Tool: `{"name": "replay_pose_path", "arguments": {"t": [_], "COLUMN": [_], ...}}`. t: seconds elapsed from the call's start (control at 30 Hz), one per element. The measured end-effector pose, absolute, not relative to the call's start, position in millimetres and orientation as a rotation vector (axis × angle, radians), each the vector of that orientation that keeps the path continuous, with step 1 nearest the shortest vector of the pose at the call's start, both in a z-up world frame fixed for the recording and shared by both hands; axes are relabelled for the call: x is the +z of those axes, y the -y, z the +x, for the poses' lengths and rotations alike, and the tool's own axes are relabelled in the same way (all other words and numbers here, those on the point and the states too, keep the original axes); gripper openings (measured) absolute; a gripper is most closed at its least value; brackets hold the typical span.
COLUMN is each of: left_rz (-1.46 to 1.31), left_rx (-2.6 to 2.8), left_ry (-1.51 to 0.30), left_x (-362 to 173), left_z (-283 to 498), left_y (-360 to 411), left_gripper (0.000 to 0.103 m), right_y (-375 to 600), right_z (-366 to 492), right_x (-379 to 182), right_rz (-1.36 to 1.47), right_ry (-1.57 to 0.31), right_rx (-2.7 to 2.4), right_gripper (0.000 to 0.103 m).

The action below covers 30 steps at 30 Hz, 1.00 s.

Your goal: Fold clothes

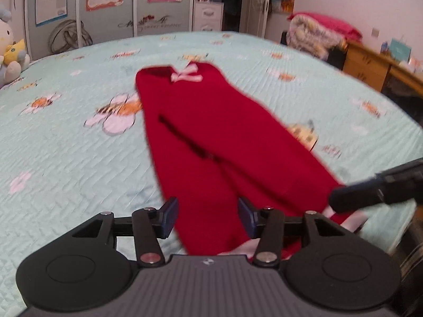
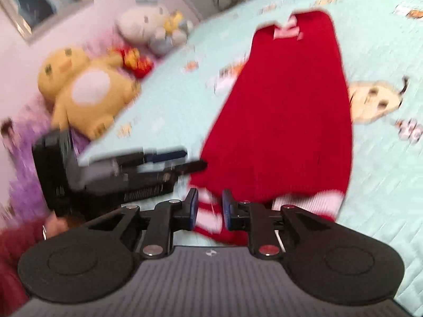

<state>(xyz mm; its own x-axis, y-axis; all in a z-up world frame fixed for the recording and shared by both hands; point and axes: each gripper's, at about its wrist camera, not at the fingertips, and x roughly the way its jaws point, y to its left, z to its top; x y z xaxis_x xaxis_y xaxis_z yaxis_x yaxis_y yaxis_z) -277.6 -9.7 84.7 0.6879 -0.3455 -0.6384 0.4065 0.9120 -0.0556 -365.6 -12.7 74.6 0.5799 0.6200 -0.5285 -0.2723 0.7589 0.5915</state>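
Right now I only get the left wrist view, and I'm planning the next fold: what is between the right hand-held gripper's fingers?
Observer: A red-and-white striped cuff lies between the right hand-held gripper fingers; whether they pinch it is unclear.
Operator: Where is the sweater's hem?
Observer: The red sweater ends in a white ribbed hem band, just right of that gripper.
Operator: Anything else nearby?
Observer: A yellow plush toy sits by the wall, far left.

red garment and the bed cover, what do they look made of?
Red garment: seems a knit, probably wool or acrylic; matte, with vertical ribbing and a striped red-and-white ribbed hem. Bed cover: looks like quilted cotton or polyester, matte, with stitched zigzag rows and printed flowers. Motion blur leaves the fibres uncertain.
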Motion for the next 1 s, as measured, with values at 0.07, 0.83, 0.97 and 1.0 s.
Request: {"name": "replay_pose_path", "arguments": {"t": [0.07, 0.83, 0.97, 1.0], "left_rz": [0.089, -0.651, -0.662, -0.64], "left_rx": [-0.441, -0.399, -0.372, -0.377], "left_ry": [-0.682, -0.627, -0.661, -0.667], "left_x": [88.3, 102.0, 86.8, 82.9], "left_z": [-273.2, 0.3, 56.2, 67.1], "left_y": [17.4, -18.7, -12.4, -8.1], "left_gripper": [0.06, 0.033, 0.033, 0.033], "right_y": [25.3, 115.9, 120.2, 121.3], "right_z": [-359.7, -151.4, -76.6, -62.5], "right_x": [77.0, 53.5, 49.3, 48.5], "right_rz": [0.536, 0.823, 0.845, 0.844], "right_ry": [-0.742, -0.51, -0.48, -0.473], "right_rx": [0.516, 0.437, 0.435, 0.434], "right_gripper": [0.027, 0.026, 0.026, 0.026]}}
